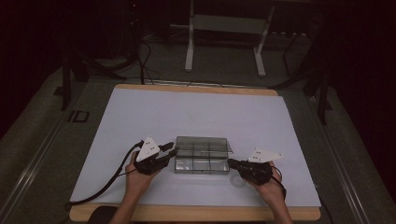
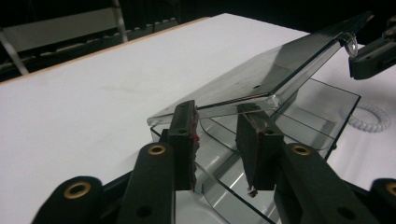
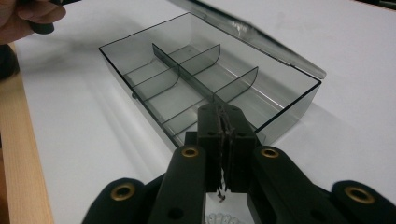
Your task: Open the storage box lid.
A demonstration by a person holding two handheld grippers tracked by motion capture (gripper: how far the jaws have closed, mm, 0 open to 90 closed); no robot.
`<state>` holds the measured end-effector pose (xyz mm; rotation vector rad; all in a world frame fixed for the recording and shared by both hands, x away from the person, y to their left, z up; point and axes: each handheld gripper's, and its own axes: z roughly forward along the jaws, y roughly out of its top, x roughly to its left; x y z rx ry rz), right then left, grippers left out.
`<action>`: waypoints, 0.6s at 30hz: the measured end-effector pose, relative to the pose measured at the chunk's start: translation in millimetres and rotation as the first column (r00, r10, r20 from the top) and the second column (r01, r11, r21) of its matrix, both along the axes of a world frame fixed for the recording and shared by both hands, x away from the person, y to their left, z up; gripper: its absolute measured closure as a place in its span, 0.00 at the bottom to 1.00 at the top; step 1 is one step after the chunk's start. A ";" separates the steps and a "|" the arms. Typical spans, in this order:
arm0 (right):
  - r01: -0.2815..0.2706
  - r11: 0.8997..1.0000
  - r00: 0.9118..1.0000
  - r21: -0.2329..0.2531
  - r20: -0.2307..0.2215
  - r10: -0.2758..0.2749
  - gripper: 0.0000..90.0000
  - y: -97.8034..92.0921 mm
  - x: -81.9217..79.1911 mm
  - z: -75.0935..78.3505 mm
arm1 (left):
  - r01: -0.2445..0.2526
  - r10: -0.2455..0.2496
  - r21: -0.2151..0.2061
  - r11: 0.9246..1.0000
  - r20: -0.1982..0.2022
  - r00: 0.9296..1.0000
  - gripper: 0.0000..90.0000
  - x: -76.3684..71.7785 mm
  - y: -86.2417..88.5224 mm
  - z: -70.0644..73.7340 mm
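box: clear plastic divider box [image 1: 201, 155] sits between both claws, lid [image 2: 261, 81] half up | left claw [image 2: 218, 135] spread by lid edge | right claw [image 3: 225, 135] pressed together, empty, near end wall | feel: likely light, hard, slippery; grab lid's thin edge

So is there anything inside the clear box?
No, in the right gripper view every compartment of the box shows bare see-through plastic between the dividers.
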<state>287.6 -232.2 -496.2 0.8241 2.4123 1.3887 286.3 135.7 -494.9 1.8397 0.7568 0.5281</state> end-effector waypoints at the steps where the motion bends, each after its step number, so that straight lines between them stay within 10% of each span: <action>1: 0.004 1.000 1.000 0.001 0.001 -0.004 0.96 0.3 0.2 -0.2 | -0.005 0.005 0.007 1.000 0.005 1.000 0.78 -0.1 -0.7 0.8; 18: 0.008 1.000 1.000 0.015 -0.022 -0.008 0.85 4.1 1.5 -5.3 | -0.051 0.050 0.024 0.998 0.043 0.998 0.93 13.6 -4.9 19.2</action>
